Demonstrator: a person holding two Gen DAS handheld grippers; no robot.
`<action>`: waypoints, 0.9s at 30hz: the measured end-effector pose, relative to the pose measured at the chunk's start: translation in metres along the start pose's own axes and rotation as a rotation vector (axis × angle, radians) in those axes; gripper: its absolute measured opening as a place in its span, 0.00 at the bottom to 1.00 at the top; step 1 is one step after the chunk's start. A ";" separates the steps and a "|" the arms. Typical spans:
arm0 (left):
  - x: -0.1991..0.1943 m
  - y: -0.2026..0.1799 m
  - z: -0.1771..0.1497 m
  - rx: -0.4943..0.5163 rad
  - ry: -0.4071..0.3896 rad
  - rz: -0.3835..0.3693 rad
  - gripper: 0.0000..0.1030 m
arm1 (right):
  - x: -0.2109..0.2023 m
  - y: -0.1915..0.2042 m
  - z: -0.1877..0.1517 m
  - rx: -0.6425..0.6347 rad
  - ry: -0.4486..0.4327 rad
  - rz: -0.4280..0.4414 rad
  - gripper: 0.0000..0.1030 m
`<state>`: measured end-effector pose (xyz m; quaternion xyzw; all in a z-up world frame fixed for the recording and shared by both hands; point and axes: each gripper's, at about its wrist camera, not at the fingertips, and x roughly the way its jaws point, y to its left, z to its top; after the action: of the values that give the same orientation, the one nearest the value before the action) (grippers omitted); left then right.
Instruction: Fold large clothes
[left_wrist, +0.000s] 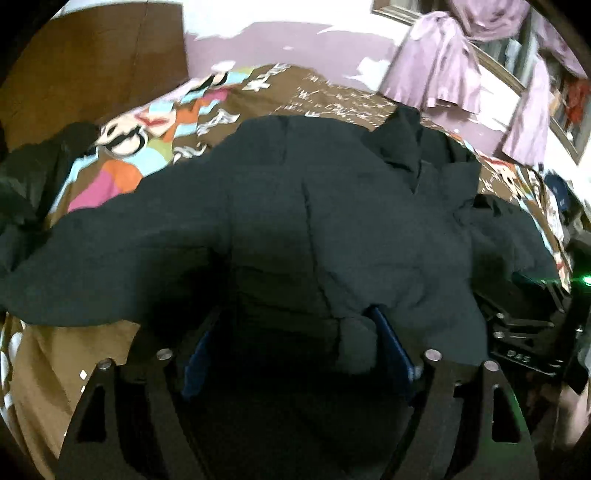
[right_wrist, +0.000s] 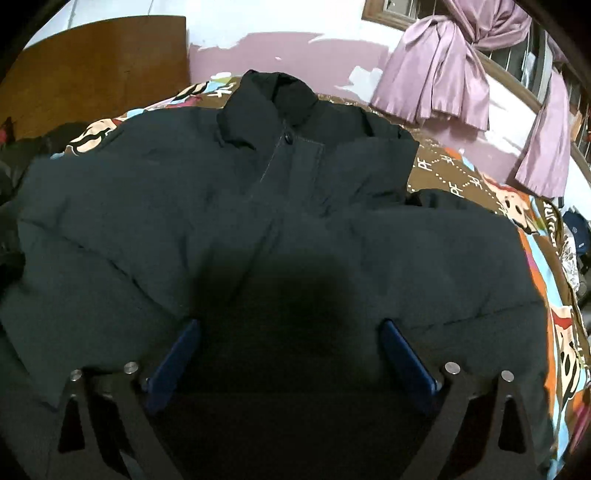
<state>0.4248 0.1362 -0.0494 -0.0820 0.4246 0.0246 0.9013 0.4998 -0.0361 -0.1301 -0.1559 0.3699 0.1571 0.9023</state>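
Jacket folding looks barely begun. Left gripper pinches a bunch of its near hem between spread fingers; right gripper, spread wide, hovers above the near hem. Body, collar and sleeves lie unfolded on the patterned bedspread.

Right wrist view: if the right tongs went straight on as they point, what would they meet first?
Almost certainly the dark padded jacket: the open right tongs already sit low over its hem, aimed up the front placket toward the collar.
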 end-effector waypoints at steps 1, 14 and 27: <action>0.002 -0.003 -0.003 0.021 0.005 0.017 0.78 | -0.001 0.001 -0.003 -0.004 -0.016 -0.012 1.00; -0.019 0.015 -0.002 -0.076 -0.090 -0.056 0.89 | -0.002 -0.003 -0.011 0.024 -0.038 0.023 1.00; -0.128 0.163 0.001 -0.595 -0.443 0.090 0.89 | -0.003 -0.001 -0.010 0.015 -0.036 0.009 1.00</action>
<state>0.3257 0.3000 0.0294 -0.3145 0.1965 0.2035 0.9061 0.4920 -0.0414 -0.1350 -0.1444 0.3556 0.1612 0.9092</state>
